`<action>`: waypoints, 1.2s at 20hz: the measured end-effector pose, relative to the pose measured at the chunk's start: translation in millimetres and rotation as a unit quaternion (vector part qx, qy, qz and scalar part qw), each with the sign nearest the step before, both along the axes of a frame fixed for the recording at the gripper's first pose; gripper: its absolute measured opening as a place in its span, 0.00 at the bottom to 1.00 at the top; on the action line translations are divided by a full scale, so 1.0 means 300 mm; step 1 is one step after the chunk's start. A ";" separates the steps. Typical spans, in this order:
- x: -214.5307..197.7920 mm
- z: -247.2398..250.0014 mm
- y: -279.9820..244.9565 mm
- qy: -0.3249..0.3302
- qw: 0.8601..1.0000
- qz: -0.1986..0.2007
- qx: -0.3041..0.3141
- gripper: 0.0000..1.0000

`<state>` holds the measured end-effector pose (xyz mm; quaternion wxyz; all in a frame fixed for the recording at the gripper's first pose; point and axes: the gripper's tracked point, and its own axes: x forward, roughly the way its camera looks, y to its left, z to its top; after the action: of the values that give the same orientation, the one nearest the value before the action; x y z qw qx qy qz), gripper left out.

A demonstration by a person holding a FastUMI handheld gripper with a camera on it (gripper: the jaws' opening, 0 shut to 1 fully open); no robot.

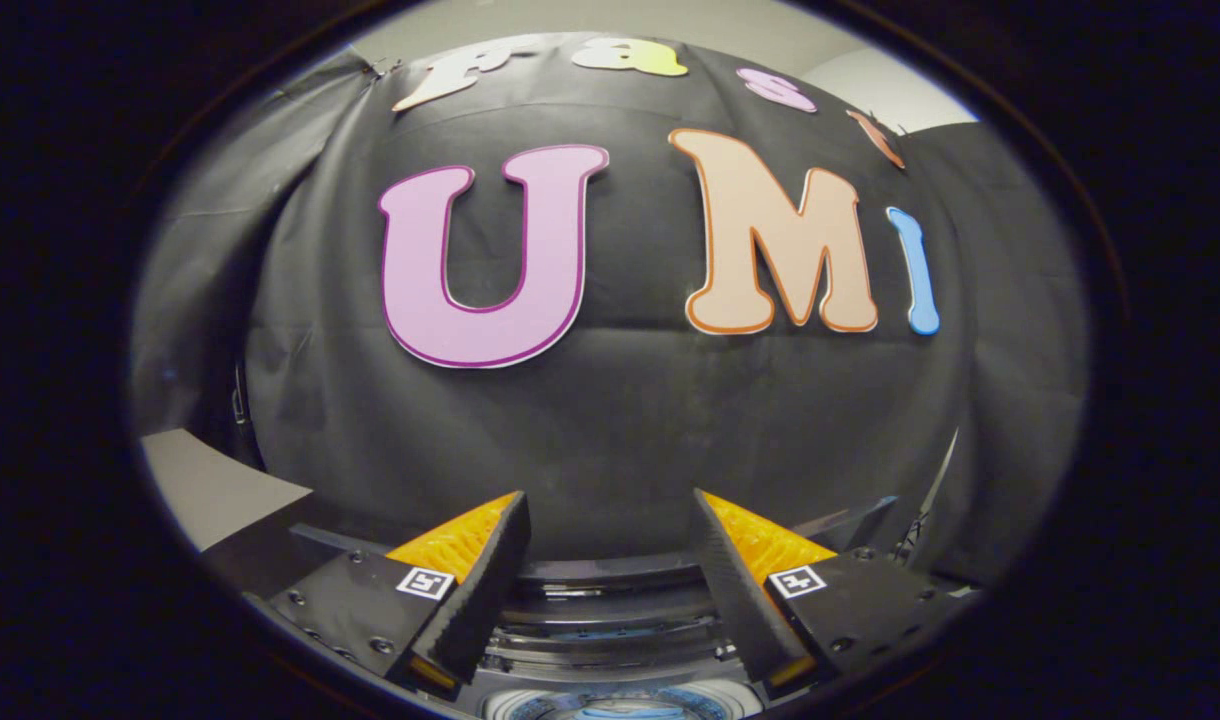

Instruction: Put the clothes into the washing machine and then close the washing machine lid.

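**Tool held open above washing machine, facing booth wall**

Tool: fingers spread wide apart, nothing between them; each finger body carried a small square black-and-white marker tag, pattern only, no legible writing.
Washing machine: seen below and between the fingers, its dark ribbed top and part of a round opening near the tool.
Black cloth wall: beyond the fingers, far side.

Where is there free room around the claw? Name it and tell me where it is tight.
The claw stands open, nothing between its fingers; that gap, ahead of the black cloth wall, is free. A bare pale surface lies beside one finger. Below the fingers the washing machine's top crowds in close.
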<state>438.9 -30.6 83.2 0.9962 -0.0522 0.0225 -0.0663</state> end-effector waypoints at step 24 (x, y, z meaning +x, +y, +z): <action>-0.199 -0.021 -0.006 -0.049 0.999 -0.008 0.001 0.98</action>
<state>379.2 -32.4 76.9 0.9956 -0.0476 -0.0256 -0.0768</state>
